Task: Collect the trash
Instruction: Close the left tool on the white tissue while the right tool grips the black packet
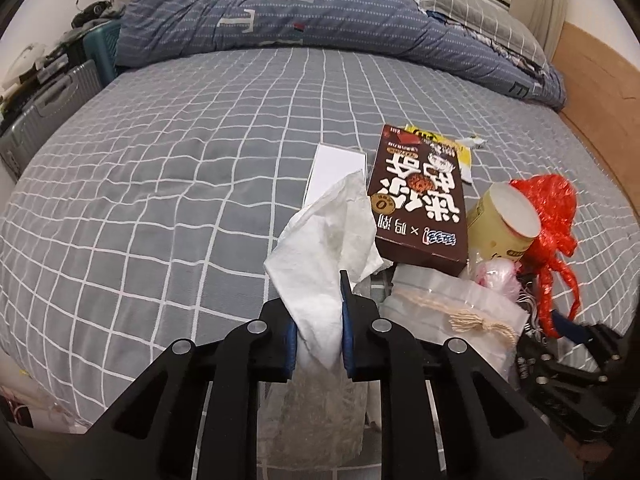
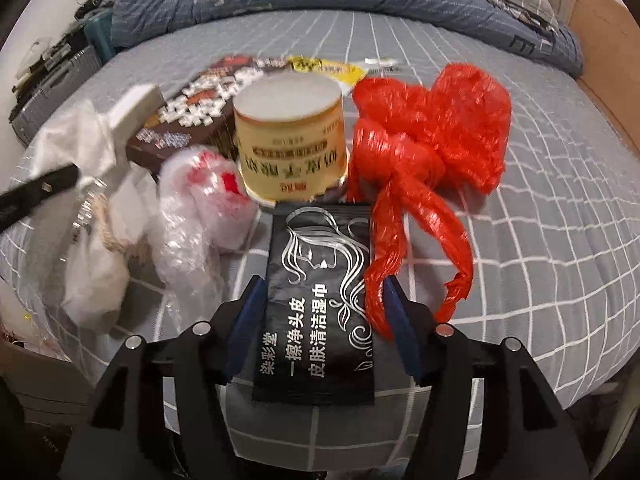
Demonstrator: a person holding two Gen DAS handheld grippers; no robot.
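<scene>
Left gripper clamped on a crumpled white tissue; blue pads pressed into its lower part, the rest fanning up toward 12 o'clock. A clear bubble-wrap piece lies below the jaws at 6 o'clock.

Right gripper has its jaws apart, straddling a black wet-wipe packet that lies flat on the bedsheet. Whether the pads touch the packet edges: cannot tell, a gap seems to show on the left side.

Trash pile sits on the grey checked bedsheet. From the right wrist view: yellow cup at 12 o'clock of the packet, just beside its top edge. Red plastic bag at 1–2 o'clock, knotted, its tails hanging down along the packet's right edge. Clear wrapper with red print at 10 o'clock. Brown snack box behind the cup at 11 o'clock, blurred. Yellow wrapper beyond the cup at 12 o'clock. White drawstring pouch at 9 o'clock, blurred. The other gripper's black finger pokes in at the left edge.

From the left wrist view: white box at 12 o'clock of the tissue, partly hidden by it. Blue quilt bunched at the far end of the bed. Grey suitcase at 10 o'clock beside the bed.
</scene>
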